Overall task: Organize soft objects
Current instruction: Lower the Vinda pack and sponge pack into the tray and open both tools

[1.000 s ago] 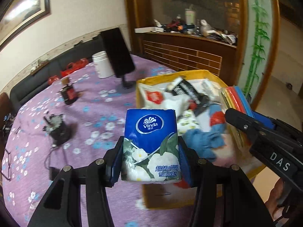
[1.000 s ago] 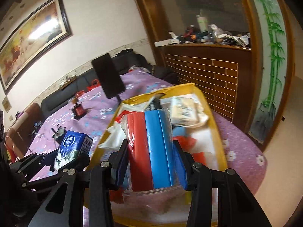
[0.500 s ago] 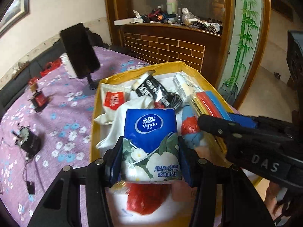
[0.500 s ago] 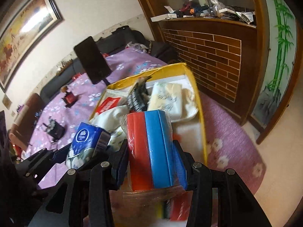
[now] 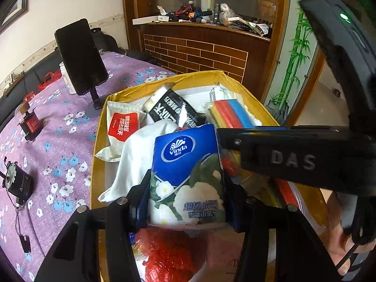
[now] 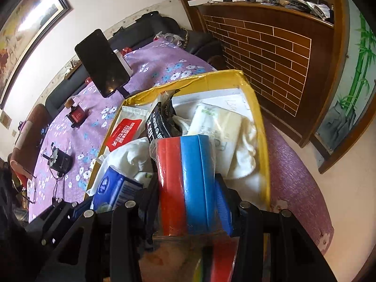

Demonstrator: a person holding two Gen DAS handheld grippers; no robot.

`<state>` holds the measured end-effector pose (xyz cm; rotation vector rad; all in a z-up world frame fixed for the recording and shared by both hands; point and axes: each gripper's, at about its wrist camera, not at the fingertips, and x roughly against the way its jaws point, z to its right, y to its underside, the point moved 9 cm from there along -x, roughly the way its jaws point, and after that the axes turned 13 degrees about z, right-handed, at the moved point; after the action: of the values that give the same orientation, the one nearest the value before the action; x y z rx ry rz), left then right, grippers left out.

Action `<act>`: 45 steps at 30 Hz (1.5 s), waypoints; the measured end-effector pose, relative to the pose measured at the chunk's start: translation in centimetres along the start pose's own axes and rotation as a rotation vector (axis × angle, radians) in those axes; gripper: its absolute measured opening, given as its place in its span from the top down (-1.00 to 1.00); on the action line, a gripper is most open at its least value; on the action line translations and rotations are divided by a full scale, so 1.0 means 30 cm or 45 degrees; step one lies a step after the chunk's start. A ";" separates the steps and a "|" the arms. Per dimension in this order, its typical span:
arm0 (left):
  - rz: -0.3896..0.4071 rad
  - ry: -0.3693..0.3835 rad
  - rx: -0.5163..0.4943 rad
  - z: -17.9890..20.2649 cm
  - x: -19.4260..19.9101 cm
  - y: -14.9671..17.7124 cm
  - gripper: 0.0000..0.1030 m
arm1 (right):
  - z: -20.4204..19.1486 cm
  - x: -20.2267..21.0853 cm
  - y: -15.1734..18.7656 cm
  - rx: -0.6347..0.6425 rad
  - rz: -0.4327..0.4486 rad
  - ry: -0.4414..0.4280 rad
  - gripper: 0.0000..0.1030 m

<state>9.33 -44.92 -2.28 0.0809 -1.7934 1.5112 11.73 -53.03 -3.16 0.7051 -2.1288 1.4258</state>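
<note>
Taking the yellow box (image 5: pixel 237 80) as the landmark and reading from its left side across: out on the purple flowered desk (image 5: pixel 70 141) to the left of the box stand a dark phone on a stand (image 5: pixel 81 56) and small black gadgets, hard items that look deliberately left outside the sorting. Inside the box, along its left wall, lies a white pouch with a red label (image 5: pixel 121 127), with a crumpled white cloth (image 5: pixel 141 155) slumped beside it and a black packet (image 5: pixel 174 110) toward the far wall, loosely heaped as soft goods tend to be. Over the box's middle the left hand-held gripper (image 5: pixel 186 195) is clenched on a blue Vinda tissue pack (image 5: pixel 188 164), gripped by its sides and kept upright, probably so it can be lowered into a gap. Just to the right, above the box's right half, the right hand-held gripper (image 6: pixel 188 195) clamps a bagged red and blue sponge pack (image 6: pixel 185 178) edge-on, likely to slot it beside the pale tissue packet (image 6: pixel 218 124) lying near the right wall
</note>
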 end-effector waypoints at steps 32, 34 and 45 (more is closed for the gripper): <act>0.143 -0.033 -0.010 -0.016 0.037 0.011 -0.05 | -0.063 -0.232 -0.097 0.216 -0.121 0.100 0.08; 0.154 -0.043 -0.026 -0.010 0.042 0.010 -0.05 | -0.062 -0.225 -0.087 0.219 -0.125 0.095 0.08; 0.181 -0.078 -0.049 -0.015 0.047 0.004 -0.07 | -0.079 -0.185 -0.046 0.235 -0.136 0.090 0.06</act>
<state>8.52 -43.90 -1.55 -0.0202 -1.9111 1.5877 17.05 -50.43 -4.95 0.8117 -1.8943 1.5783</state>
